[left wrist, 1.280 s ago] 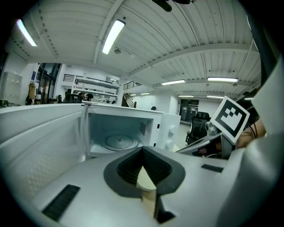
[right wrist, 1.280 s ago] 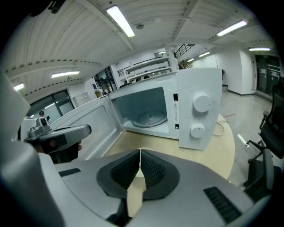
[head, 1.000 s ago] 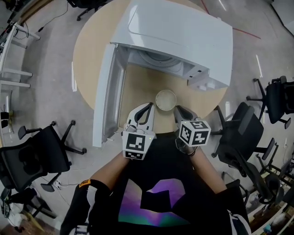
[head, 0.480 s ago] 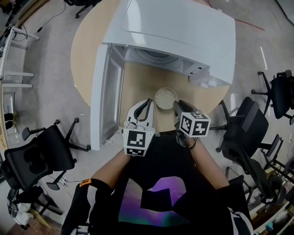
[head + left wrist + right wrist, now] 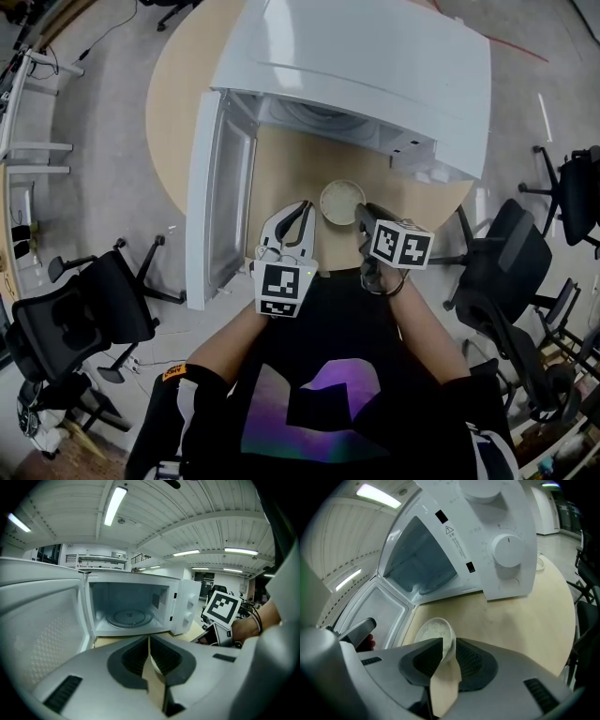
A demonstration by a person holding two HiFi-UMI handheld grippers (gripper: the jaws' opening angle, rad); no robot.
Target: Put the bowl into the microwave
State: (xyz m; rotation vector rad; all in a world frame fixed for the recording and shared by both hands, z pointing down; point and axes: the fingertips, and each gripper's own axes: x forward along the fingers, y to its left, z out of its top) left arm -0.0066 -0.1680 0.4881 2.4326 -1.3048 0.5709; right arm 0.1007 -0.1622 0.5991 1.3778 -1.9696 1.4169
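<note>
A small white bowl (image 5: 340,200) with white contents stands on the round wooden table (image 5: 281,169), in front of the white microwave (image 5: 366,66). The microwave's door (image 5: 217,187) hangs wide open to the left. My right gripper (image 5: 362,215) is at the bowl's near right edge. In the right gripper view the bowl (image 5: 433,632) has its rim pinched between the narrow jaws of that gripper (image 5: 449,644). My left gripper (image 5: 303,210) rests shut and empty just left of the bowl. The left gripper view looks over that gripper (image 5: 149,641) into the empty cavity with its glass turntable (image 5: 130,617).
The microwave's control panel with two knobs (image 5: 506,550) sits to the right of the cavity. Black office chairs stand on the floor at the left (image 5: 75,319) and the right (image 5: 506,262) of the table. The table's near edge is right at my grippers.
My right gripper has crept forward to the bowl's rim and its jaws now sit on it. The left gripper and the bowl have hardly moved.
</note>
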